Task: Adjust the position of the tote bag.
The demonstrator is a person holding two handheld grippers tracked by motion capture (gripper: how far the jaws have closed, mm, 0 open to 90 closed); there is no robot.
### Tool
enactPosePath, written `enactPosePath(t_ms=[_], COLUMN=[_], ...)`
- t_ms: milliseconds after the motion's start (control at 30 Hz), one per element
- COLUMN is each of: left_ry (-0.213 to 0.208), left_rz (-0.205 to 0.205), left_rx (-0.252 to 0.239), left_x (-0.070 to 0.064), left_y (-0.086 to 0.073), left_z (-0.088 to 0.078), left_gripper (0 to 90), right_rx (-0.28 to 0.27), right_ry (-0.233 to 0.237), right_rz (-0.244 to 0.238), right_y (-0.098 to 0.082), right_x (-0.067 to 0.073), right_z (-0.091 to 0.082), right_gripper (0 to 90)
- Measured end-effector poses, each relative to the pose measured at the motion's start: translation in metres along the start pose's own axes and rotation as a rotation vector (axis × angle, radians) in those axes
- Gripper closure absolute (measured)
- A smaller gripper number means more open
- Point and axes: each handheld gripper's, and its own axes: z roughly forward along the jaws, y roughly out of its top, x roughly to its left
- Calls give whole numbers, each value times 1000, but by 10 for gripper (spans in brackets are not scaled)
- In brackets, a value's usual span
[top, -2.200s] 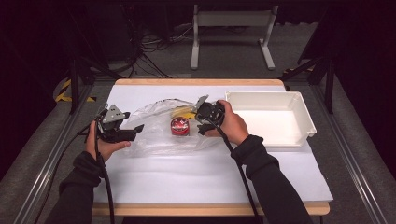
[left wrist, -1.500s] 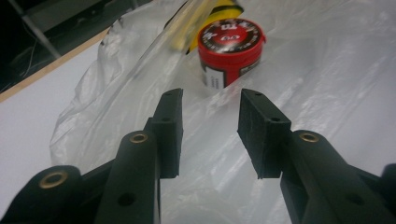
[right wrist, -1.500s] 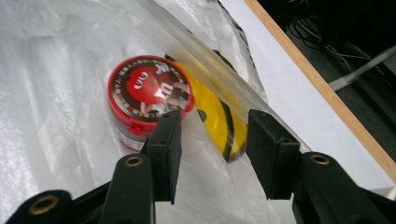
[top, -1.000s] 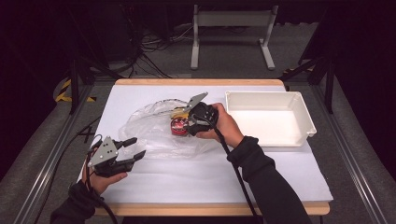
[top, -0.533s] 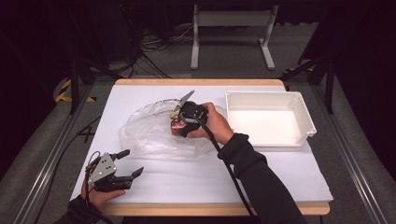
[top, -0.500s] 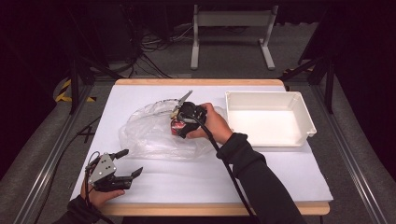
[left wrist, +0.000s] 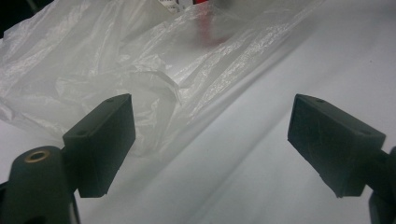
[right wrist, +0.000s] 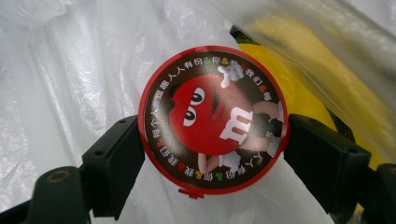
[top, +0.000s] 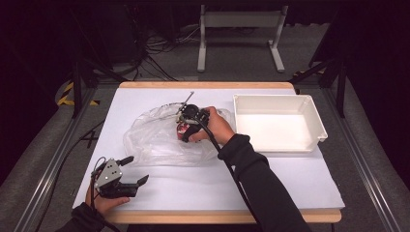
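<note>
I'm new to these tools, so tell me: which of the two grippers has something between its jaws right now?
The right gripper, at the clear plastic bag: the round red tin sits between its jaws. The left gripper, near the table's front edge, stands open over bare white tabletop.

High view above my side of the table (top: 290, 193), facing forward and down, my left gripper view low, near the clear bag (left wrist: 116, 60), my right gripper view close inside it, bag shared.
</note>
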Motion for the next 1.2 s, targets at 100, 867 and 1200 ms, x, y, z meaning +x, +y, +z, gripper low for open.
enactPosePath(t_ms=[100,867,1200], left_ry=[-5,10,10], left_rz=[-1,-11,-15], left_rx=[3,8,7], left_x=[1,5,5], left_y=[0,1,1], left_z=[0,1,1], left_gripper=[154,145,144], right_rx=[26,53,64], right_ry=[15,34,26], right_rz=[3,4,-27], right_y=[2,6,7], right_x=[-1,-3,3], right_z=[5,8,0], right_gripper=[211,229,231])
